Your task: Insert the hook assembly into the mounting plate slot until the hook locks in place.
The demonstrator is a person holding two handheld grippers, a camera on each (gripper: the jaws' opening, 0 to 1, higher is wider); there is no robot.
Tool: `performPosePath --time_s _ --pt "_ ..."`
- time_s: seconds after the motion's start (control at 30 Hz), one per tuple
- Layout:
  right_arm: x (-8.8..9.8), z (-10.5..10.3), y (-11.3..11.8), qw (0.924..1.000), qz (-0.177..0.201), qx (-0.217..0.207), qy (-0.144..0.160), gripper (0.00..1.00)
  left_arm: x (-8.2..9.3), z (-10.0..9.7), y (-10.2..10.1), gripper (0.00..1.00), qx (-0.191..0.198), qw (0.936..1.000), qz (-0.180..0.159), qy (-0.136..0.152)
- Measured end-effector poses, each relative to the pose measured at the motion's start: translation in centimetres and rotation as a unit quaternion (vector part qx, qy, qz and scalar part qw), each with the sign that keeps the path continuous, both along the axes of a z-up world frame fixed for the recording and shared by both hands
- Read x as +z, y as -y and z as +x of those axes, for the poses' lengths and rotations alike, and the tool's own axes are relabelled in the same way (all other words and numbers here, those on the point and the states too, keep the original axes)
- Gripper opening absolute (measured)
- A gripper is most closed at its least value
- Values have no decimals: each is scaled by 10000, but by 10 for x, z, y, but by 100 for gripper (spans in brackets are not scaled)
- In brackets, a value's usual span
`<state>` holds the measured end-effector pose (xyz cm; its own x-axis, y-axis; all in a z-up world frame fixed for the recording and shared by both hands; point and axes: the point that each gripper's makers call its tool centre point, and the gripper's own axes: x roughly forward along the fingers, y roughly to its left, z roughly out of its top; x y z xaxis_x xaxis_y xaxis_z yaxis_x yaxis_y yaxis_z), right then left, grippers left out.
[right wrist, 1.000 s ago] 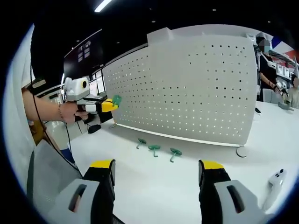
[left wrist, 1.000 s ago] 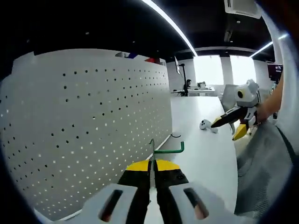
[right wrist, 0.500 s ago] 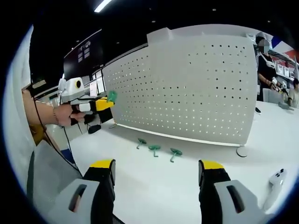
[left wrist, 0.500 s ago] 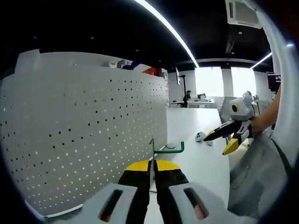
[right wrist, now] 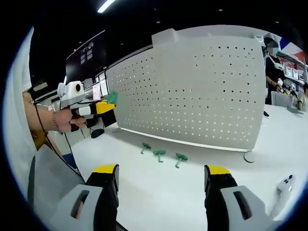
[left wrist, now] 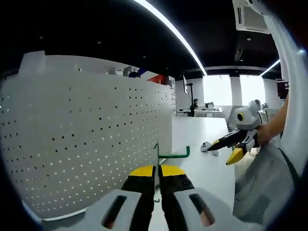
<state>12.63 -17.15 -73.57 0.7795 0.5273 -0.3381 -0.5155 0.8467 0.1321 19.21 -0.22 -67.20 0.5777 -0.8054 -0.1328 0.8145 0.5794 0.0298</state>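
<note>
A white perforated mounting plate (left wrist: pixel 86 139) (right wrist: pixel 192 86) stands upright on the white table. My left gripper (left wrist: pixel 157 169) is shut on a green hook (left wrist: pixel 168 155), whose arm points right, held in the air a little off the plate's end. In the right gripper view that left gripper (right wrist: pixel 103 107) appears at the left, held by a hand, with the green hook (right wrist: pixel 112 98) at its tip, just off the plate's left end. My right gripper (right wrist: pixel 161 174) is open and empty above the table. Three green hooks (right wrist: pixel 160 153) lie at the plate's foot.
A white controller (right wrist: pixel 284 185) (left wrist: pixel 210 147) lies on the table (right wrist: pixel 159 192). A dark object (right wrist: pixel 97 132) sits by the plate's left end. A round pad (right wrist: pixel 249 156) lies at the plate's right corner. People (right wrist: pixel 274 62) stand behind at the right. My right gripper (left wrist: pixel 236 144) shows at the right of the left gripper view.
The left gripper with its hook has shifted slightly left and turned more toward the plate's face. The right gripper has stayed still and open.
</note>
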Motion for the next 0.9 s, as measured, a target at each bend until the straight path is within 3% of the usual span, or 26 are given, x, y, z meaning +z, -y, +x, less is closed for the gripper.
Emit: performPosePath --time_s 0.1,0.27,0.47,0.5,0.6,0.67,0.9 --pt "1 1 0 10000 2 -2 14 70 3 1 -1 2 40 9999 -144 -53" --pt "10 2 -3 9997 109 51 213 70 1 1 0 2 14 10000 -70 -51" --pt "45 3 -9 9936 526 144 992 68 0 1 2 2 18 9999 -67 -73" --pt "55 3 -10 9901 599 188 1256 68 0 0 3 2 8 10000 -56 -67" --pt "63 1 -16 9874 842 278 1310 71 1 -1 4 2 -7 9999 -116 -97" --pt "64 2 -18 9873 720 335 1377 69 1 -1 4 2 -2 10000 -78 -62" --pt "70 3 -37 9856 943 585 1279 62 2 1 2 2 51 9999 -77 -43"
